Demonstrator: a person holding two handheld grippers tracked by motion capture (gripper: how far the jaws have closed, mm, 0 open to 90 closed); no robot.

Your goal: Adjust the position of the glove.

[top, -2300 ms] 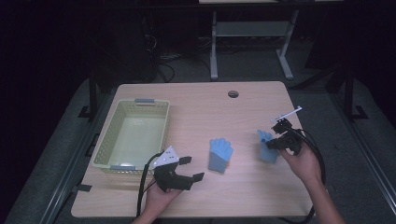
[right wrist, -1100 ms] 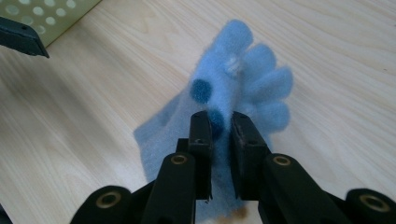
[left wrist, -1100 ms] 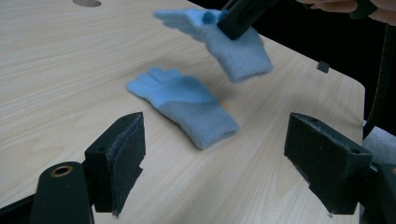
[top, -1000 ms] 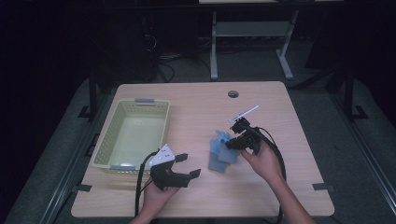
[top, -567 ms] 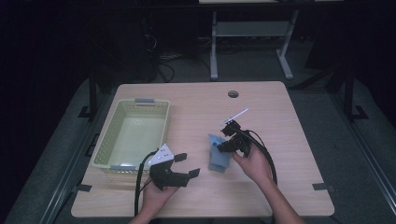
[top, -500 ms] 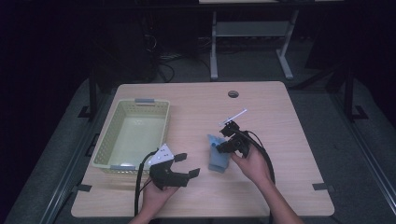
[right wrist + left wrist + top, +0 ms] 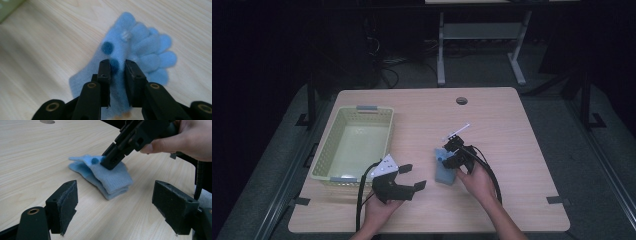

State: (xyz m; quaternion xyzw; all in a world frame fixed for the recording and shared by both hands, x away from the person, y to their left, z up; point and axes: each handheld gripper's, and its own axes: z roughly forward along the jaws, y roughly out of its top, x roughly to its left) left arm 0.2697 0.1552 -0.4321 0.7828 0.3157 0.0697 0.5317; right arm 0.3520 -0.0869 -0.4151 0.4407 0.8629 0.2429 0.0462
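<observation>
Two stacked blue gloves [image 7: 445,170] lie mid-desk [image 7: 512,120]; right claw [image 7: 447,159], just parting, straddles them; left claw [image 7: 412,176] gapes empty.

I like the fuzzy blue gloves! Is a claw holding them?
Right claw sits on the top glove, jaws slightly apart astride its middle; a real pinch cannot be told. Left claw holds nothing.

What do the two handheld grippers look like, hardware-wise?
Both are black. The left gripper has blocky jaws lined with dark padding, a round brass-coloured fitting near one jaw base, a pale three-cornered plate on top and a black cable trailing from it. The right gripper has narrower jaws with brass-coloured fittings, a thin white rod on top and a black cable. Forearms are bare, no sleeves.
</observation>
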